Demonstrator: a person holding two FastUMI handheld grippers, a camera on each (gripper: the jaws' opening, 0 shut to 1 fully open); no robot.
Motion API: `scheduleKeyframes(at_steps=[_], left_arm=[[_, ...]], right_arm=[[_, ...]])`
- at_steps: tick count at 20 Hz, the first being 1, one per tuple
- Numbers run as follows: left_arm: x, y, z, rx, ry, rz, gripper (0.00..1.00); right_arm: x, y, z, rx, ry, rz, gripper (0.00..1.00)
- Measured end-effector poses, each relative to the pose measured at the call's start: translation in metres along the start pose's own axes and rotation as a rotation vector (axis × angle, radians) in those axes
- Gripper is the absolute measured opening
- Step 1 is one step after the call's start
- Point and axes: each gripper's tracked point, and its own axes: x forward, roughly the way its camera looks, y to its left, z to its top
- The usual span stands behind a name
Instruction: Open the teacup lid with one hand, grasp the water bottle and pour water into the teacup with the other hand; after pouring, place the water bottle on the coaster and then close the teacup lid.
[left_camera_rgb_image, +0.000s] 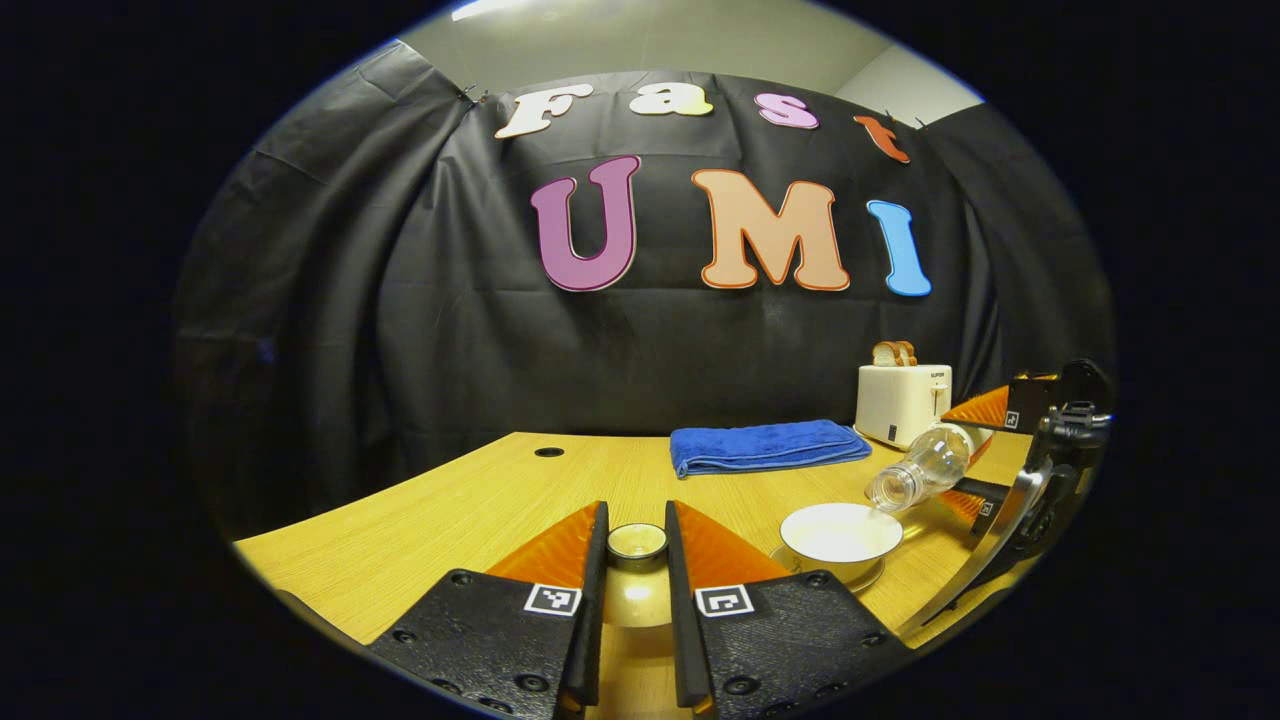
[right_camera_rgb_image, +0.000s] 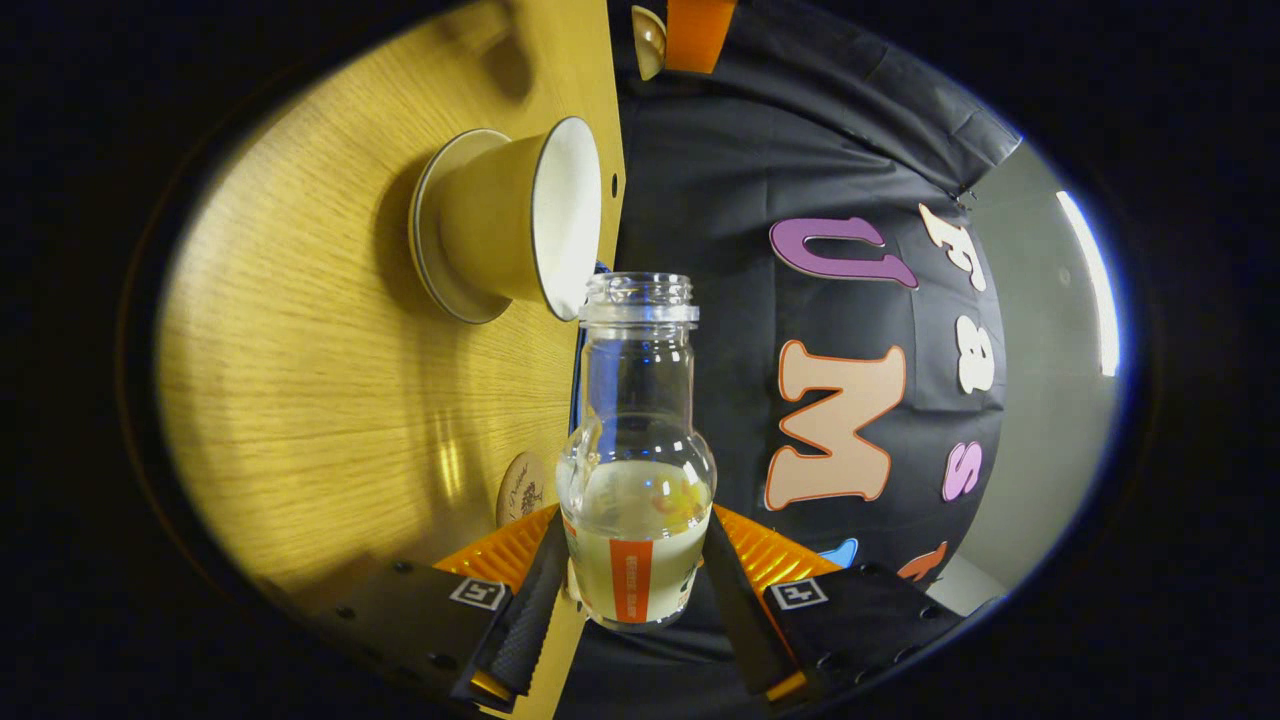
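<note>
My left gripper (left_camera_rgb_image: 637, 522) is shut on the knob of the teacup lid (left_camera_rgb_image: 637, 600), holding it above the table's near edge. To its right the open white teacup (left_camera_rgb_image: 840, 532) stands on its saucer (left_camera_rgb_image: 868, 578). The clear water bottle (left_camera_rgb_image: 920, 468) hangs tilted, its open mouth just over the cup's right rim, with the right gripper (left_camera_rgb_image: 975, 455) shut on its body. In the right gripper view the bottle (right_camera_rgb_image: 637, 450) sits between the fingers of my right gripper (right_camera_rgb_image: 637, 535), liquid pooled in its lower part, the teacup (right_camera_rgb_image: 520, 220) ahead. Whether water is flowing I cannot tell.
A round coaster (right_camera_rgb_image: 522, 488) lies on the wooden table (left_camera_rgb_image: 450, 520) close to the right gripper. A folded blue towel (left_camera_rgb_image: 765, 445) and a white toaster (left_camera_rgb_image: 900, 402) with bread in it stand at the back right. A small hole (left_camera_rgb_image: 548, 452) marks the tabletop.
</note>
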Motion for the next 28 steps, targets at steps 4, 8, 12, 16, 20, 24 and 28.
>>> scheduleKeyframes(at_steps=[4, 8, 12, 16, 20, 24, 28], left_arm=[[-0.001, 0.000, 0.000, -0.001, 0.001, 0.000, 0.27], [-0.001, 0.000, 0.000, -0.001, 0.001, 0.000, 0.27], [-0.001, 0.000, 0.001, -0.001, 0.001, 0.001, 0.26], [-0.001, 0.000, 0.001, -0.001, 0.000, 0.000, 0.25], [-0.001, -0.001, 0.000, -0.001, 0.000, 0.000, 0.27], [-0.002, 0.000, 0.001, -0.001, 0.001, 0.000, 0.26], [-0.002, 0.000, 0.001, -0.001, 0.001, 0.000, 0.26]], right_arm=[[-0.001, -0.002, 0.000, -0.072, -0.010, -0.031, 0.79], [0.000, -0.006, -0.002, -0.131, -0.021, -0.061, 0.81], [0.002, -0.010, -0.002, -0.174, -0.025, -0.067, 0.81], [0.002, -0.021, -0.001, -0.203, -0.035, -0.097, 0.80], [0.003, -0.037, 0.002, -0.241, -0.052, -0.118, 0.80], [0.005, -0.045, 0.004, -0.284, -0.060, -0.138, 0.80], [0.006, -0.057, 0.008, -0.331, -0.078, -0.170, 0.79]])
